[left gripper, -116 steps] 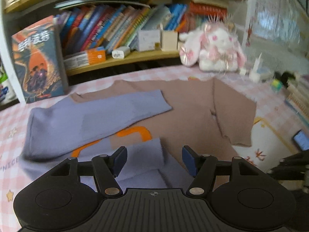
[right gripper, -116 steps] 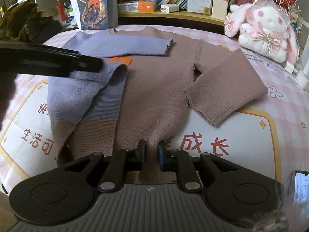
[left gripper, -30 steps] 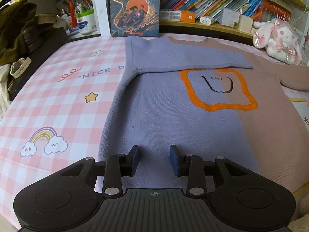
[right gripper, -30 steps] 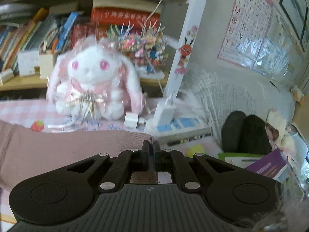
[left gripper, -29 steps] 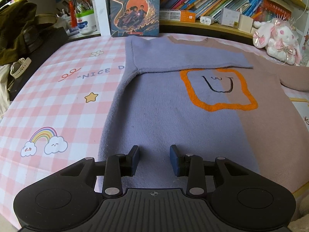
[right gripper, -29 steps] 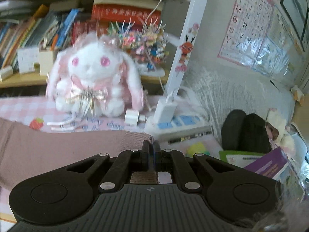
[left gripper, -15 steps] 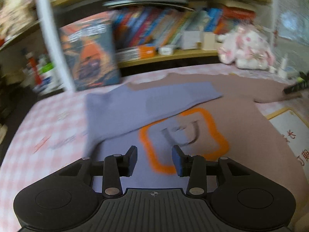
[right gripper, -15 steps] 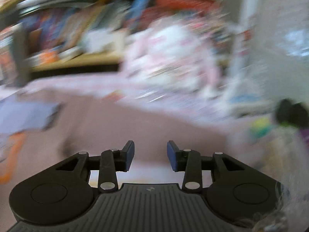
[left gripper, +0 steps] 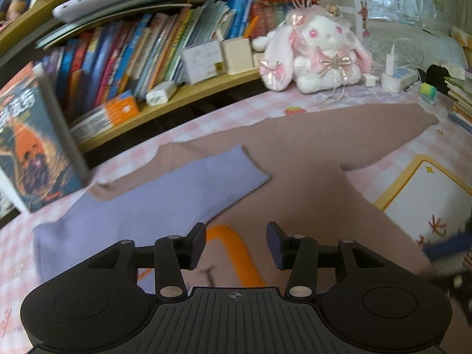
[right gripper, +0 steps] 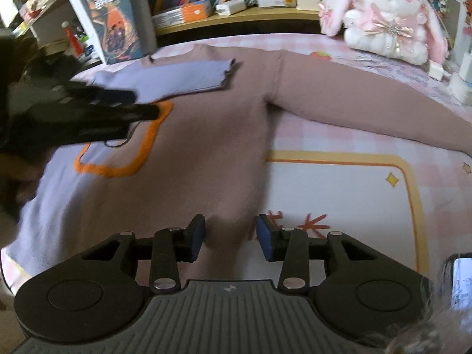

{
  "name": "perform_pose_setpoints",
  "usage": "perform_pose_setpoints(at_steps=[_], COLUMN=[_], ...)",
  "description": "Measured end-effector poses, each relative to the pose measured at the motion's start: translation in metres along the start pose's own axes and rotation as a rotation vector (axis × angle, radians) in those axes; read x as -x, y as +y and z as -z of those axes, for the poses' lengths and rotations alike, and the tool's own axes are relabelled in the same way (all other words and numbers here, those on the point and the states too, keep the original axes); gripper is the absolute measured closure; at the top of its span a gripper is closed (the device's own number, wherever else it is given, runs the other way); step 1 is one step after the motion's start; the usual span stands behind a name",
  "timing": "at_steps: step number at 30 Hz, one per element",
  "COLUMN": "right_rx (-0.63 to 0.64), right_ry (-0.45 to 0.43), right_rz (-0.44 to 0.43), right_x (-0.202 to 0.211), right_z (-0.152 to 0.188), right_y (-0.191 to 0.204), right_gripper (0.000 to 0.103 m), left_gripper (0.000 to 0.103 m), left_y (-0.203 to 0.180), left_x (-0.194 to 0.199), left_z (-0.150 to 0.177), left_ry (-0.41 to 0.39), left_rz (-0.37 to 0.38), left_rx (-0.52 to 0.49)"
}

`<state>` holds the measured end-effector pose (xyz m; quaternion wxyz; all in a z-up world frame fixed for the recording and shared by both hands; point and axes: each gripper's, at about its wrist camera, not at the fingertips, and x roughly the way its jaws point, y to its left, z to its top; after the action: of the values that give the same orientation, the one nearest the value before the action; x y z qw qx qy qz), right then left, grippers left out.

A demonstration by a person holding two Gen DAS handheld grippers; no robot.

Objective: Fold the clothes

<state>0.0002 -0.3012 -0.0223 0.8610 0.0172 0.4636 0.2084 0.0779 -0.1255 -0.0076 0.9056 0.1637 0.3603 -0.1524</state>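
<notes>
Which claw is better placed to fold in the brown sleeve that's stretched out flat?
Right, probably. The right claw is open at the sweater's brown side, and the brown sleeve extends on that side. The left claw hovers over the orange patch.

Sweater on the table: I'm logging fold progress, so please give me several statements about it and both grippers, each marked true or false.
1. The lilac sleeve lies folded across the sweater chest. True.
2. The brown sleeve is folded in too. False: it stretches out flat toward the plush rabbit side.
3. The right gripper is clamped on the hem. False: its jaws stand open, with the brown hem edge in front of the gap.
4. The left gripper is open and holds nothing. True.
5. An orange outline marks the sweater front. True.
</notes>
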Motion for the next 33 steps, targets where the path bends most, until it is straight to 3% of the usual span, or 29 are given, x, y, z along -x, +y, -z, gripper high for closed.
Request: perform_pose_setpoints(at_steps=[2,4,10,15,18,20,23,26,30,33], right_rx=[0.016,0.03,0.073,0.079,0.087,0.092,0.098,0.093,0.096,0.083], right_ry=[0.003,0.008,0.023,0.012,0.009,0.006,0.003,0.003,-0.001,-0.009], right_rz=[-0.011,-0.02,-0.047,-0.048,-0.045,-0.039,-0.027,-0.017,0.01,0.03], right_x=[0.0,0.001,0.003,0.004,0.003,0.003,0.003,0.002,0.0,0.0], right_z=[0.002,0.004,0.01,0.011,0.011,0.012,0.013,0.013,0.014,0.015], right_y=[0.003,0.005,0.011,0.012,0.013,0.014,0.015,0.016,0.02,0.023], right_gripper=[0.086,0.093,0.093,0.093,0.093,0.093,0.093,0.093,0.093,0.093], left_gripper=[0.055,0.055,0.056,0.057,0.089,0.099,0.099,0.099,0.099,0.099], left_y=[-0.005,-0.011,-0.033,-0.047,-0.045,-0.041,-0.024,0.023,0.117,0.194], left_x=[-0.009,-0.017,-0.037,-0.051,-0.062,-0.065,-0.051,-0.014,0.044,0.075], left_z=[-0.004,-0.008,-0.02,-0.026,-0.029,-0.028,-0.029,-0.032,-0.018,0.006], left_ry=[0.001,-0.001,0.001,-0.007,0.016,0.024,-0.015,-0.112,-0.208,-0.215], left_rz=[-0.002,-0.017,-0.049,-0.141,-0.186,-0.183,-0.173,-0.184,-0.279,-0.384], left_rx=[-0.012,-0.034,-0.153,-0.243,-0.255,-0.262,-0.19,-0.016,0.185,0.286])
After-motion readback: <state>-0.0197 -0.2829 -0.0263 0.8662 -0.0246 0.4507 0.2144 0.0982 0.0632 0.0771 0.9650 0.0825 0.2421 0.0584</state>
